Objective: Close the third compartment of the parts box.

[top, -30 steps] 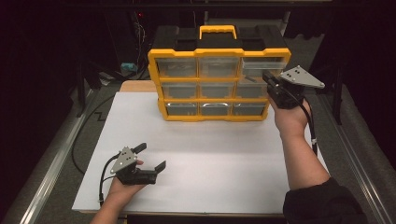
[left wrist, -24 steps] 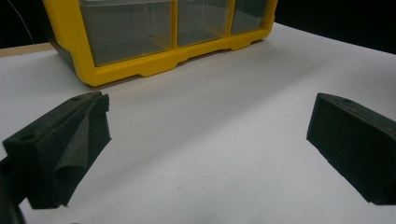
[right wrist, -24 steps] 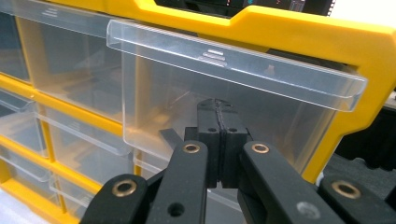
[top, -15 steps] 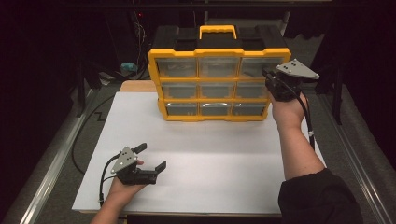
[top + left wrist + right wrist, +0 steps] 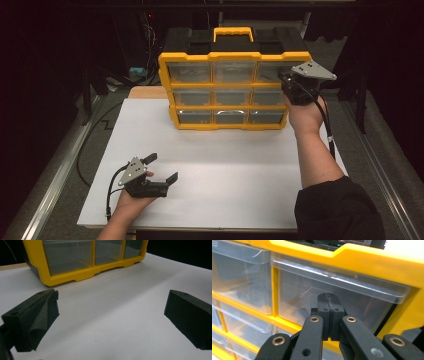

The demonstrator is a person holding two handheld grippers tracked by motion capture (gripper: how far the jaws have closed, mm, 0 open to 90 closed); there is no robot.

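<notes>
Right tongs [image 5: 286,80] have crept up from a second ago, jaws pressed together, empty, at the top-right drawer [image 5: 332,290] | left tongs [image 5: 162,169] unmoved, wide open, empty, near desk [image 5: 240,165] front | yellow organizer [image 5: 232,85] at desk's rear

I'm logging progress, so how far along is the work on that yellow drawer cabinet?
Done: nothing visibly; every drawer of the cabinet looks shut. In hand: the right gripper, jaws closed, sits at the top right drawer. Left: opening it; the left gripper rests open on the white table.
</notes>
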